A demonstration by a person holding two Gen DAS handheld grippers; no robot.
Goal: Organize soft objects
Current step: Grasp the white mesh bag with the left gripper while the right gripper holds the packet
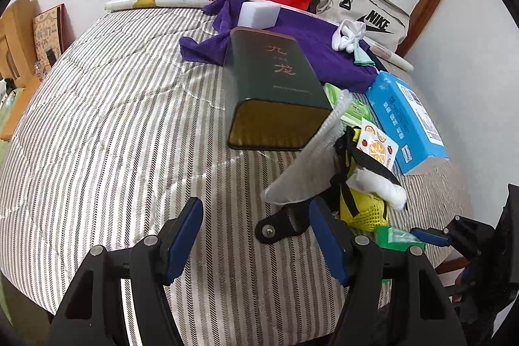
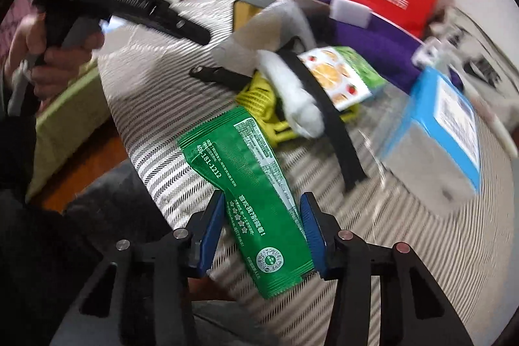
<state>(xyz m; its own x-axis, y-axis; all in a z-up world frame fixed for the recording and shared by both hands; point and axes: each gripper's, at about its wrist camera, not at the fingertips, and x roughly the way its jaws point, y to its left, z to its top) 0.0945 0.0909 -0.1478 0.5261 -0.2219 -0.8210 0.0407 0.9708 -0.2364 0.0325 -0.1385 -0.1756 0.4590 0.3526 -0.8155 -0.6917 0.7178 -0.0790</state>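
Left wrist view: the left tool [image 1: 256, 242] stands spread and empty over the striped quilted bed [image 1: 113, 135], left of the dark green rectangular tin [image 1: 275, 89]; right of that tin lies the soft heap, with a grey fabric pouch [image 1: 305, 171] and white rolled sock [image 1: 379, 184]; nearer than the tin, the right tool [image 2: 262, 232] brackets a flat green foil sachet [image 2: 256, 200], though whether its pads press yet I cannot tell; that slick, off-centre sachet may slide out.

A grey-and-white striped quilted bed [image 1: 113, 125] carries a dark green tin box [image 1: 272, 86], purple cloth [image 1: 311, 51], blue tissue pack [image 1: 405, 119] and green foil sachet [image 2: 256, 193].
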